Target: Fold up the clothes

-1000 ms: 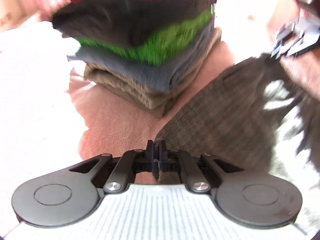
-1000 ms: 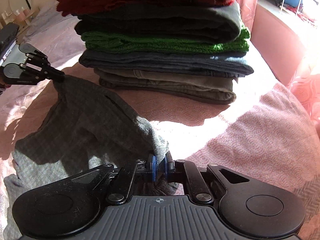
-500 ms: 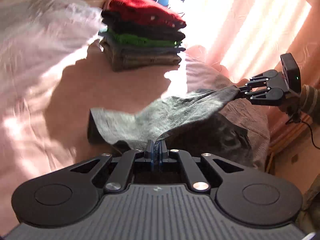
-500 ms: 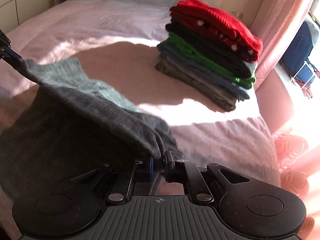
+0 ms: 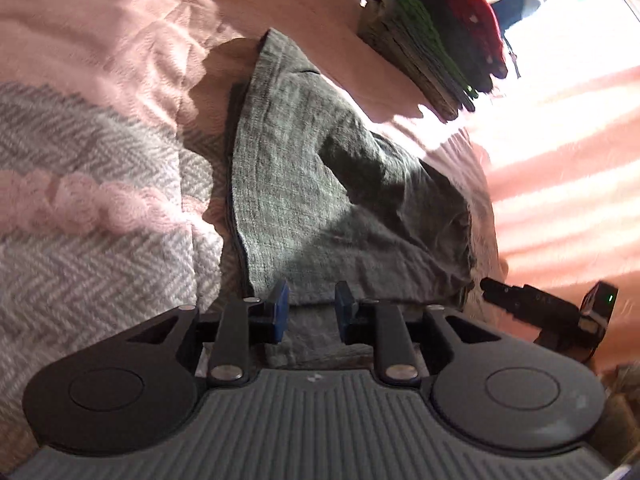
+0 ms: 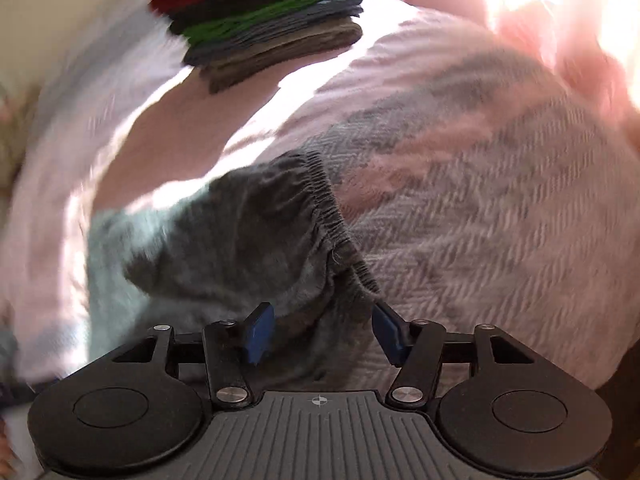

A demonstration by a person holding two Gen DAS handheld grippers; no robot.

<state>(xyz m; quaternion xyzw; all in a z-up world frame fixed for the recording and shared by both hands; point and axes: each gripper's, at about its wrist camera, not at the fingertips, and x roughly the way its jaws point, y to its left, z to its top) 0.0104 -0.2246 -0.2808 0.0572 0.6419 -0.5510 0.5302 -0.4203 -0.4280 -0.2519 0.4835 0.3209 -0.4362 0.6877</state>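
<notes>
Lying flat: one grey garment (image 5: 320,184), both grippers' fingers (image 5: 280,312) released; one folded stack (image 6: 260,24) beyond.

Right gripper (image 6: 323,330) with jaws apart, just above grey garment's (image 6: 240,240) elastic waistband (image 6: 326,204), lying on pink bed (image 6: 460,200); folded stack (image 6: 264,20) beyond, blurred.

- Grey garment (image 5: 320,184): matt, heathered cloth with a gathered elastic hem.
- Bedspread (image 5: 80,272): woven herringbone cloth, rough-textured.
- Left gripper (image 5: 308,312): matt black plastic, blue pads (image 5: 281,312), shiny metal rivets.
</notes>
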